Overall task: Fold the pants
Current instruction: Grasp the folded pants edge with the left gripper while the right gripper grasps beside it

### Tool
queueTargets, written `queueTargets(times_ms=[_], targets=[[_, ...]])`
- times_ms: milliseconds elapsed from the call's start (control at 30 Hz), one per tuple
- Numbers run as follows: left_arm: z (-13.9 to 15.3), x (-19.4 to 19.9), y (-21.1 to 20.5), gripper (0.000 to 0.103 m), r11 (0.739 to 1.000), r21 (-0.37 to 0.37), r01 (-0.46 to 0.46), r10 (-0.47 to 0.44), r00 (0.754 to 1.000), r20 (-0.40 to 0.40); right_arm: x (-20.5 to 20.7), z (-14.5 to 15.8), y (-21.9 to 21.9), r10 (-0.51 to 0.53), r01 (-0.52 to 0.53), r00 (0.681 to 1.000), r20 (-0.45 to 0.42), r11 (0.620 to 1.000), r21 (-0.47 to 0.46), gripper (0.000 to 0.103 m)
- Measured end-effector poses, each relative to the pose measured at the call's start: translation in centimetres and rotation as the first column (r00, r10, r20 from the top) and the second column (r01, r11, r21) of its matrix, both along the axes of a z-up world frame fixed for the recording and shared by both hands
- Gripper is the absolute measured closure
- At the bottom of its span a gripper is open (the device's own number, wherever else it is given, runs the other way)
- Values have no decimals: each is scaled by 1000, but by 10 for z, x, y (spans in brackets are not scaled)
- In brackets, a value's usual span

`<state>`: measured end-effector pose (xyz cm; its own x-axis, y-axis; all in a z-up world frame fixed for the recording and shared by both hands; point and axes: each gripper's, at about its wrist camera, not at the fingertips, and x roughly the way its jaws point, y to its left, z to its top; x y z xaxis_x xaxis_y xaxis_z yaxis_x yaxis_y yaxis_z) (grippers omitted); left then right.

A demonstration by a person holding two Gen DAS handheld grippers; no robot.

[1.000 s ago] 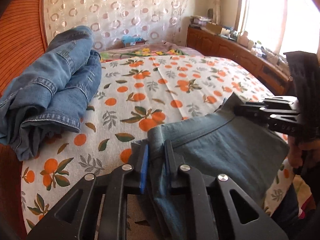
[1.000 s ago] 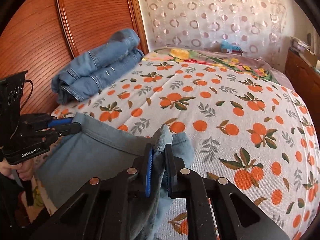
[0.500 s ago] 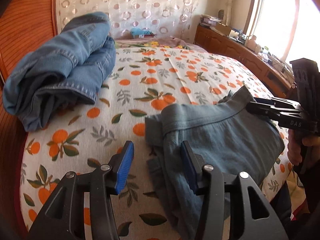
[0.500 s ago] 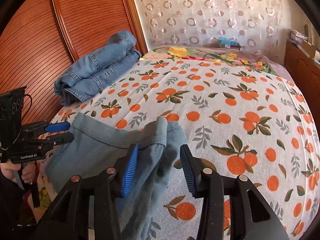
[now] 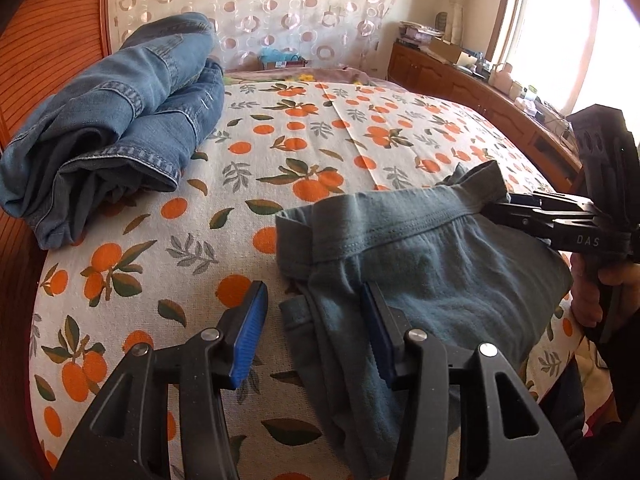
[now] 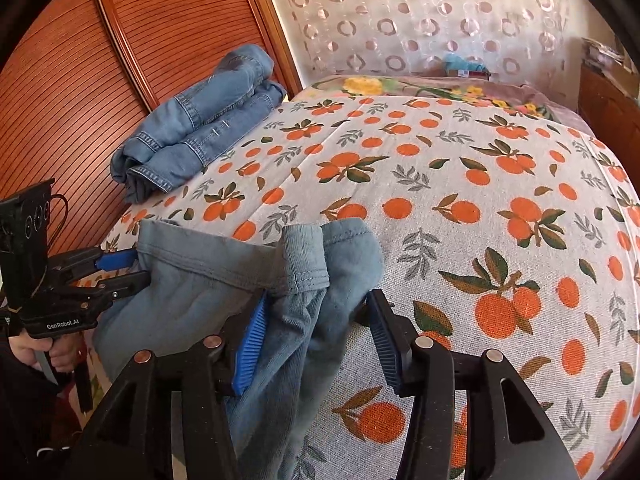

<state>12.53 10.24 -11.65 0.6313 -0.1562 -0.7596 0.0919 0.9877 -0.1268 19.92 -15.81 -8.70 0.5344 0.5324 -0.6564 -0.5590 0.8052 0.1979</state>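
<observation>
At the far left a wooden headboard (image 6: 80, 92) with horizontal ribbing stands against the bed, and a pile of folded blue jeans (image 5: 116, 120) lies beside it on the bedspread (image 5: 280, 132), a white cloth printed with oranges and leaves. The jeans rest well apart from the work. Moving right, the left gripper (image 5: 316, 324) is held low over the near edge of the bed with its jaws wide apart; the left blue pad sits over bare bedspread, while the right pad touches the grey-blue pants (image 5: 420, 264) at their near left part. Nothing is clamped between these jaws. The pants lie flat across the near edge of the bed, waistband turned toward the headboard side and running across the bed, with the lower fabric hanging over the edge toward the operator. Further right, the right gripper (image 6: 316, 332) also has its jaws wide apart, straddling a bunched, raised fold of the pants at the right end of the waistband; the left pad lies against the fabric and the right pad stands just beside it, neither pinching. In the left wrist view this same gripper appears from the side at the waistband's right end, gripped by the operator's hand (image 5: 600, 288). At the far right a wooden cabinet (image 5: 480, 92) runs beneath a bright window (image 5: 560, 28).
</observation>
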Motion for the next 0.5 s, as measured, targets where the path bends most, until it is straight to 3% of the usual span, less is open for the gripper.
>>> queueTargets(times_ms=[200, 500], targets=[[-1, -5, -3, 55, 1000, -24, 5, -5, 1000, 5, -1, -1, 2, 6, -6, 1000, 4, 1000, -1, 52], [-1, -6, -8, 68, 997, -69, 18, -17, 1000, 15, -1, -2, 6, 24, -24, 1000, 1, 1000, 1, 59]])
